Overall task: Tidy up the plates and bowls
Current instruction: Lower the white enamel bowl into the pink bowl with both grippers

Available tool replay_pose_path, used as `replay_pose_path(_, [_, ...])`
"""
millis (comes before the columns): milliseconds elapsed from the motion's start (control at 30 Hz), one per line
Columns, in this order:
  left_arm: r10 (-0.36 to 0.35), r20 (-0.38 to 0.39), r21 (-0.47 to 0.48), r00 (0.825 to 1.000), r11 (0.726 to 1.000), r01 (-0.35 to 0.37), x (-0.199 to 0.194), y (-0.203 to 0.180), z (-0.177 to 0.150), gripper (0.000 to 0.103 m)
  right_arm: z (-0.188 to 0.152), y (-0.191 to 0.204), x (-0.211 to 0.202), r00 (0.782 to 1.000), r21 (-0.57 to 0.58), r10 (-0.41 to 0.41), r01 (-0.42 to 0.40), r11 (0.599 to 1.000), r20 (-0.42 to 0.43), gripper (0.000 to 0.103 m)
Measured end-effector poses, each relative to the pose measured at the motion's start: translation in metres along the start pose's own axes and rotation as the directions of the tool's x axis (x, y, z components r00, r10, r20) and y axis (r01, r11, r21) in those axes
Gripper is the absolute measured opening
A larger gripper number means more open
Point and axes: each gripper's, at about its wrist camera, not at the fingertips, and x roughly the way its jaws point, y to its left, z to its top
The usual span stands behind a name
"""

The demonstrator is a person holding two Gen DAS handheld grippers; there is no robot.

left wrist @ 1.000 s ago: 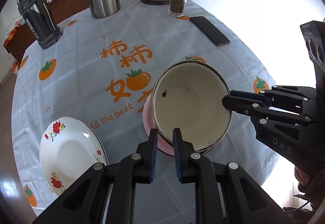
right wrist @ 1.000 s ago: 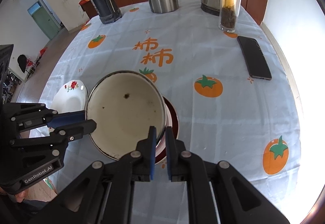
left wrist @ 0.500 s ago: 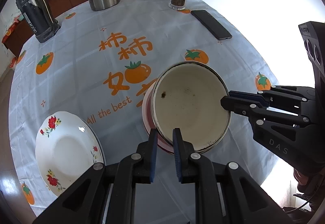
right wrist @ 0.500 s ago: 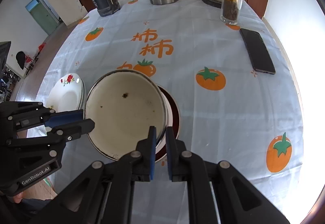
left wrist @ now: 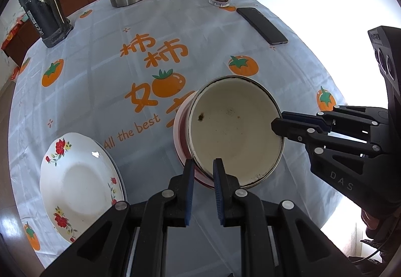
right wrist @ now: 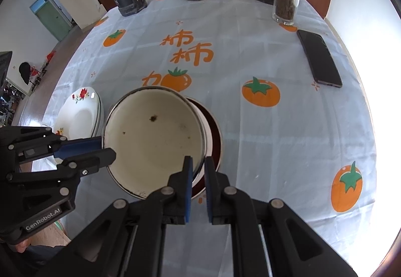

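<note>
Cream bowl (left wrist: 235, 131) held by both claws above a red bowl (left wrist: 181, 136), near the table's front edge.

I have the left claw (left wrist: 203, 171) pinched on the bowl's near-left rim and the right claw (right wrist: 198, 169) nearly closed on its right rim; the bowl tilts, its mouth facing me, and the red bowl lies directly beneath and slightly beyond, so lowering nests them. A flowered plate (left wrist: 77, 184) sits at the front-left edge. Against the earlier frame, the hold is unchanged; the tablecloth (left wrist: 125, 26) print and plate have shifted slightly in view.
</note>
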Motion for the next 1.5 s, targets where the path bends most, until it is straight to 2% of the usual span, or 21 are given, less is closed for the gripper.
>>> replay_pose_path(800, [-0.028, -0.049, -0.014, 0.998, 1.0, 0.027, 0.017, 0.007, 0.002, 0.017, 0.005, -0.007, 0.014, 1.0, 0.012, 0.0, 0.0, 1.0, -0.027, 0.01])
replay_pose_path(1500, [-0.033, -0.047, -0.023, 0.998, 0.999, 0.032, 0.017, 0.008, 0.004, 0.017, 0.007, -0.009, 0.015, 1.0, 0.018, 0.001, 0.0, 1.0, -0.021, 0.01])
